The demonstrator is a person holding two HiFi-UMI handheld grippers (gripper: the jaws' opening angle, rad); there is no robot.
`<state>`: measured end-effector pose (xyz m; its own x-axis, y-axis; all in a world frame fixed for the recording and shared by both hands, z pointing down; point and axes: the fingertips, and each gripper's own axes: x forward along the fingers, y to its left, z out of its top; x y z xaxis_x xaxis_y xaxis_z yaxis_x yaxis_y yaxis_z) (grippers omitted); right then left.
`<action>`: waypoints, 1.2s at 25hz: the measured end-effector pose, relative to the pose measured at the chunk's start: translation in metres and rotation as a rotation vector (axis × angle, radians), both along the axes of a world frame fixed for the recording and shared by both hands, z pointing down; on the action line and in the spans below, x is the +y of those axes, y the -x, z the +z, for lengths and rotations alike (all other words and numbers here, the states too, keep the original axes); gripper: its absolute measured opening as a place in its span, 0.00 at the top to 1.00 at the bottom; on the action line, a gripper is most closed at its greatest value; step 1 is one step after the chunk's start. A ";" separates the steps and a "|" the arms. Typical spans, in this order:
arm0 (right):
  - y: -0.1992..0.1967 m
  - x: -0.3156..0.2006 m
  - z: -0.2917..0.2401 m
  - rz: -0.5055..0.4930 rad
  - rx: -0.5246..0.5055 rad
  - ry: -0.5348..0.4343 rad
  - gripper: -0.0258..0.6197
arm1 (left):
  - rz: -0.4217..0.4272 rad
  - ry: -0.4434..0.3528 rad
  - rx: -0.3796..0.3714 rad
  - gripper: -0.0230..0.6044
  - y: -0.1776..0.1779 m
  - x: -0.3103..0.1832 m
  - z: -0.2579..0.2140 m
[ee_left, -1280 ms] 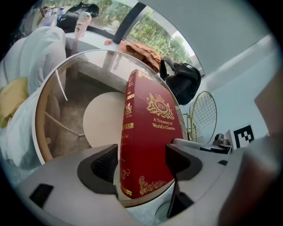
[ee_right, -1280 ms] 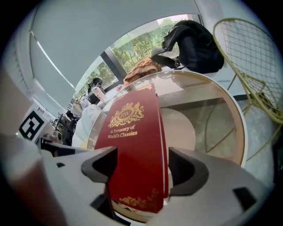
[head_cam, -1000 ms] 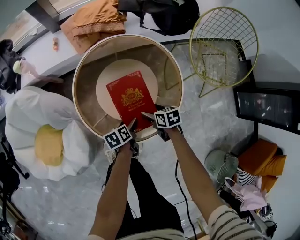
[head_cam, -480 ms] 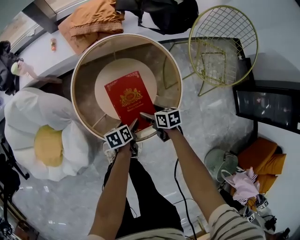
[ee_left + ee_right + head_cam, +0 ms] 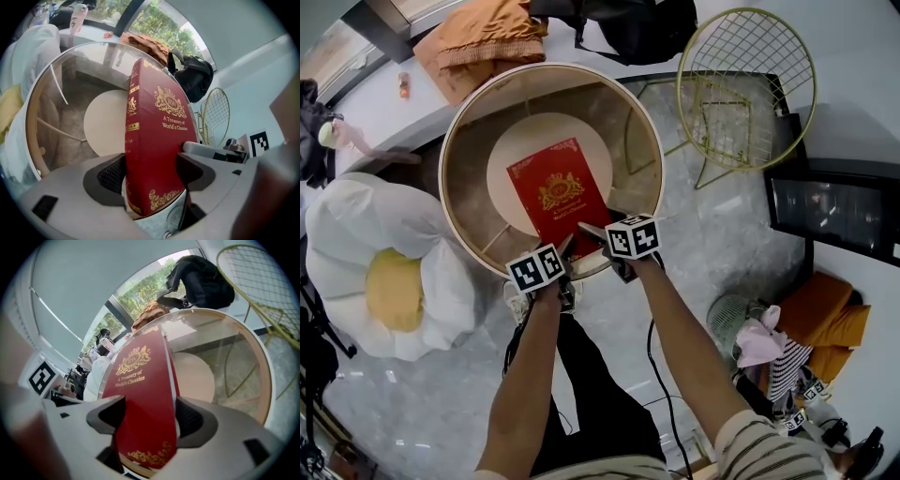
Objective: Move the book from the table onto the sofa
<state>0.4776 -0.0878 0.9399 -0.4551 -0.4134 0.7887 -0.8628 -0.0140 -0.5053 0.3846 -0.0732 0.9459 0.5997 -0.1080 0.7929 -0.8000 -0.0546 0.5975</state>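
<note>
Currently, left claw (image 5: 566,251) pinching red book (image 5: 558,192), right claw (image 5: 598,227) closing on it, round glass table (image 5: 469,178) beneath, wire chair (image 5: 750,66) nearby

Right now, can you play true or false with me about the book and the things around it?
1. The book is red with gold print. True.
2. The book is already on the sofa. False: it is on the round glass table.
3. The left gripper has the book between its jaws. True.
4. The wire chair beside the table is black. False: it is gold.
</note>
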 end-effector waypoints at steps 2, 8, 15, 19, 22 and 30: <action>0.001 0.000 0.000 0.000 0.009 0.004 0.43 | 0.006 0.005 0.000 0.42 0.000 0.000 0.001; 0.004 0.002 -0.002 0.013 0.001 0.020 0.43 | 0.030 -0.004 -0.017 0.42 0.003 -0.001 -0.004; 0.009 0.008 -0.009 0.060 0.011 -0.006 0.43 | 0.072 -0.009 -0.017 0.42 0.009 0.001 -0.010; 0.013 0.008 -0.021 0.080 0.020 -0.018 0.43 | 0.087 -0.014 -0.005 0.42 0.013 -0.001 -0.021; 0.018 0.008 -0.037 0.102 0.030 -0.036 0.43 | 0.104 -0.033 0.000 0.42 0.018 -0.003 -0.036; 0.051 0.013 -0.084 0.121 0.050 -0.069 0.43 | 0.113 -0.046 0.014 0.42 0.050 0.002 -0.080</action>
<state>0.4271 -0.0746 0.8558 -0.3599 -0.5165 0.7770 -0.8810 -0.0860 -0.4653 0.3342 -0.0716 0.8656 0.6210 -0.0750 0.7802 -0.7788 -0.1717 0.6033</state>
